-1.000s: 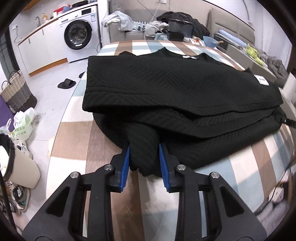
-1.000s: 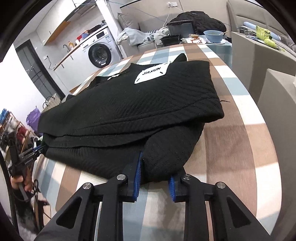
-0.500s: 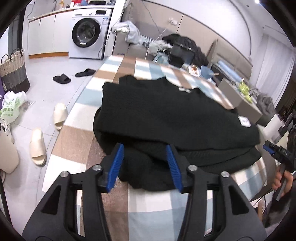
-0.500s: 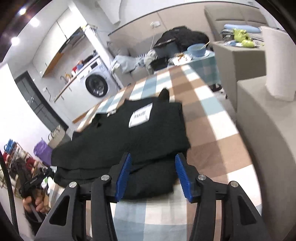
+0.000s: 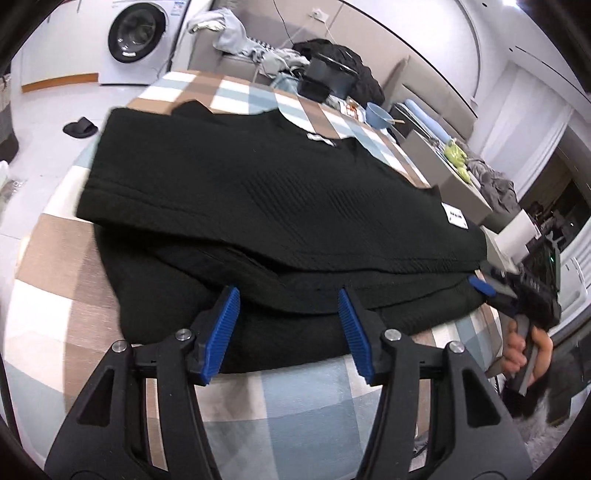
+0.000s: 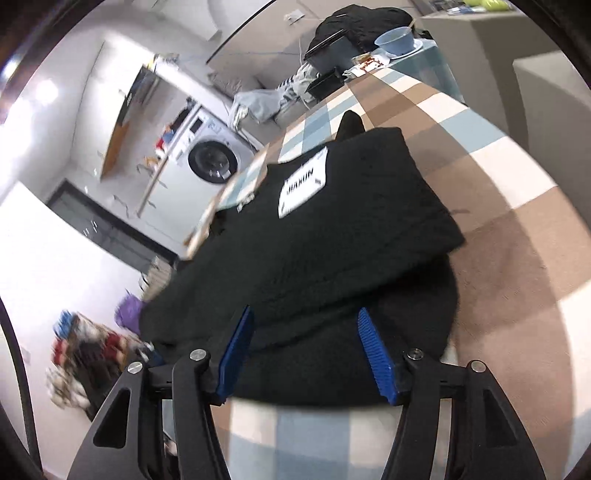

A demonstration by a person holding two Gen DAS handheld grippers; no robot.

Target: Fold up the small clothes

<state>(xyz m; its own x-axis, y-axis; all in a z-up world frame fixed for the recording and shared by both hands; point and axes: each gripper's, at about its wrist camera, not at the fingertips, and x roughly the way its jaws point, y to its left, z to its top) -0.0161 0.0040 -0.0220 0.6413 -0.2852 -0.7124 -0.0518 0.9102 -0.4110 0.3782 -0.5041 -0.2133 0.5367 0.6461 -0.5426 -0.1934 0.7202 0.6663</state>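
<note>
A black knitted garment (image 5: 258, 192) lies folded on the checked tablecloth (image 5: 295, 391), with a white label (image 5: 456, 218) on its top layer. My left gripper (image 5: 288, 326) is open just above its near edge; the blue pads (image 5: 221, 328) stand apart and press on nothing. In the right wrist view the same garment (image 6: 332, 251) shows its white label (image 6: 303, 186). My right gripper (image 6: 304, 350) hangs over the garment's near right corner. Its jaws are opening and the fabric below them is not gripped. The right gripper (image 5: 517, 291) and the hand (image 5: 521, 347) holding it appear at the left view's right edge.
A blue bowl (image 5: 378, 114) and a black box (image 5: 325, 79) stand at the table's far end. Behind are a sofa with heaped clothes (image 5: 236, 33) and a washing machine (image 5: 142, 35). A grey cabinet (image 5: 450, 177) flanks the table's right side. A black slipper (image 5: 79, 127) lies on the floor.
Both grippers let go of the bunched fabric they pinched a second ago, and their jaws spread wide. The near folds now lie flat on the cloth, and both views have tilted.
</note>
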